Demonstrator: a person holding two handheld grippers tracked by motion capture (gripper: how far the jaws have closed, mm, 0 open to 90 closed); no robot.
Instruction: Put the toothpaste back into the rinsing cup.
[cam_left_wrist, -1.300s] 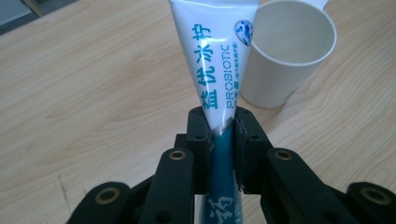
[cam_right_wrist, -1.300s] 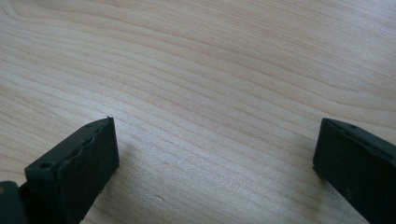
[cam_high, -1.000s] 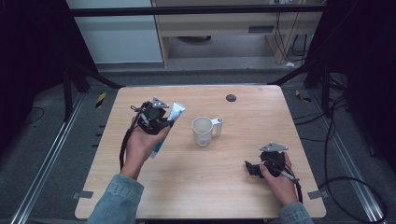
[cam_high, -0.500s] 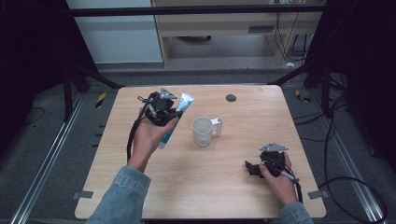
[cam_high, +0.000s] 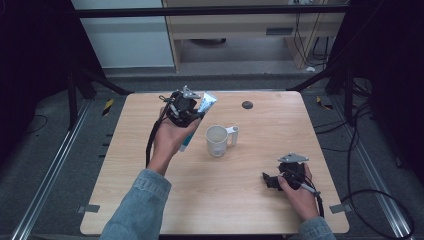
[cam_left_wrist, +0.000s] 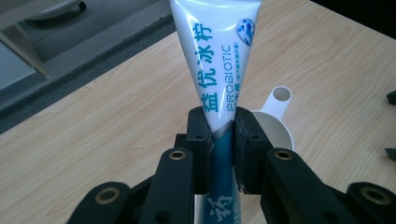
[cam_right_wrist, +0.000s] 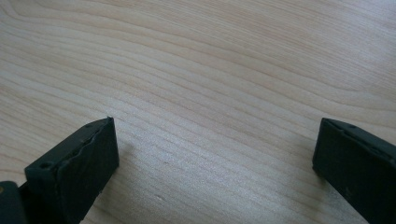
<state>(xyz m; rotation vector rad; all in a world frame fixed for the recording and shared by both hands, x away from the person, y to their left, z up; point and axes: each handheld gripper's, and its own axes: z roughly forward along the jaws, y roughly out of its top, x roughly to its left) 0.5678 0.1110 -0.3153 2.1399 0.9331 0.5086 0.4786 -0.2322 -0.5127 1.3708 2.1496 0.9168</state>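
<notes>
You are holding the left gripper (cam_high: 186, 107) raised over the left-centre of the wooden table (cam_high: 125, 200), with your denim sleeve (cam_high: 137, 207) entering from the bottom edge. Its two black jaws are pressing together on a toothpaste tube (cam_left_wrist: 219, 60), gripping it across the lower body where the white print is giving way to a teal band. In the left gripper view the tube is rising from between the jaws with its flat crimped end uppermost and its blue lettering facing the camera; in the high view the same tube (cam_high: 206, 102) is slanting up to the right past the gripper, while its lower end is showing beneath your hand. Just to the right of the tube, a white mug (cam_high: 217, 140) is standing upright near the table's centre, its handle pointing right; it is appearing behind the jaws in the left gripper view (cam_left_wrist: 275, 126). A small dark round object (cam_high: 247, 105), possibly a cap, is lying near the far edge, well apart from the mug. At the right, you are resting the right gripper (cam_high: 272, 180) low on the table, pointing left, and its jaws are standing wide apart over bare wood (cam_right_wrist: 210, 93) with nothing between them.
</notes>
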